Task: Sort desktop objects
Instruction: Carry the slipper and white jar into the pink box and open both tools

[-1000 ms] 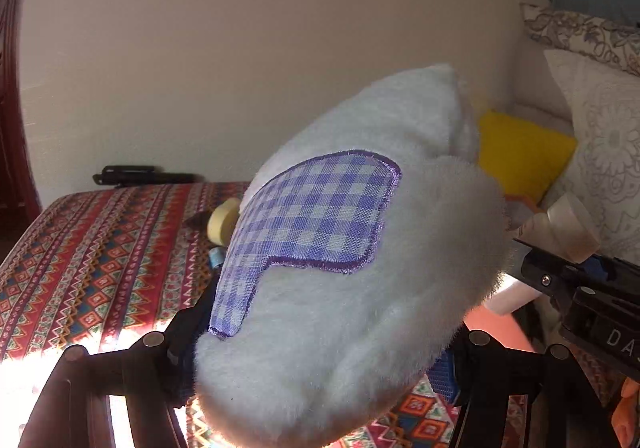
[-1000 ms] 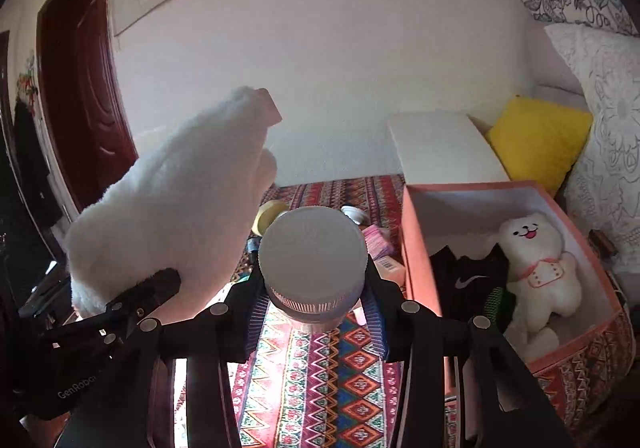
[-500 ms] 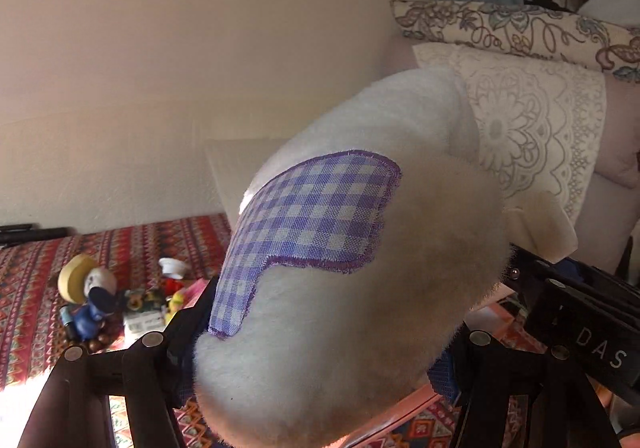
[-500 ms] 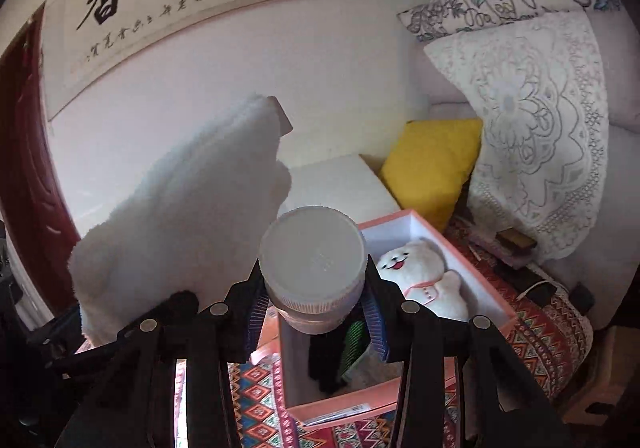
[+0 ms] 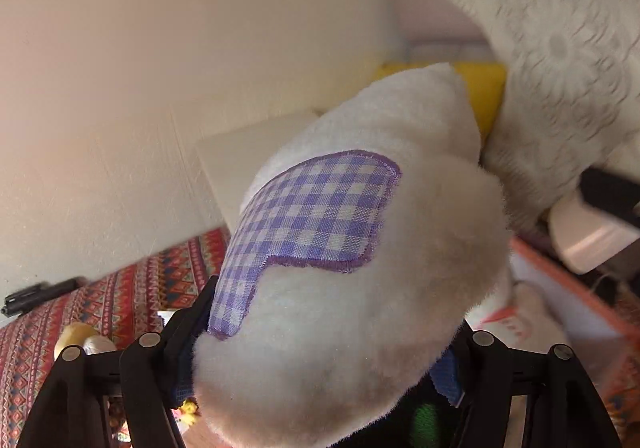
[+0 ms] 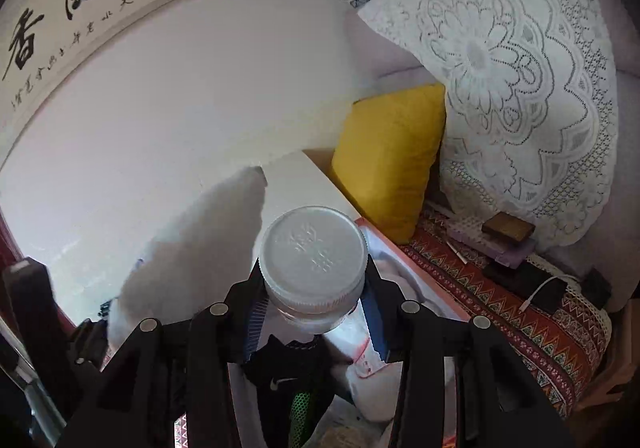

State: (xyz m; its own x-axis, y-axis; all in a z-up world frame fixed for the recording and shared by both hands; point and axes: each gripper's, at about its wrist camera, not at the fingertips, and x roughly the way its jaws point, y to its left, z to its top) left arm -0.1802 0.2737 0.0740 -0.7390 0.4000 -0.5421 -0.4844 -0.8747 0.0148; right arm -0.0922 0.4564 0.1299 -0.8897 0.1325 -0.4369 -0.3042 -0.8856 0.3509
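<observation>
My left gripper [image 5: 320,364] is shut on a white plush toy [image 5: 360,288] with a purple checked patch [image 5: 312,224]; the plush fills most of the left wrist view. The same plush [image 6: 192,248] shows at the left of the right wrist view. My right gripper [image 6: 314,312] is shut on a jar with a white ribbed lid [image 6: 313,260], held above an orange box [image 6: 416,272]. Inside the box lie a black sports garment [image 6: 288,376] and a white plush bear [image 5: 520,324]. The jar [image 5: 588,244] also appears at the right edge of the left wrist view.
A patterned red cloth [image 5: 100,312] covers the table, with small toys [image 5: 80,340] and a black object [image 5: 36,300] at its left. A white box lid [image 6: 300,183], yellow cushion [image 6: 388,163] and lace pillow [image 6: 520,87] stand behind the box. Dark items and a cable [image 6: 540,288] lie at right.
Both grippers have swung right, from over the patterned cloth to over the orange box, each still holding its object. The box now sits directly beneath the jar.
</observation>
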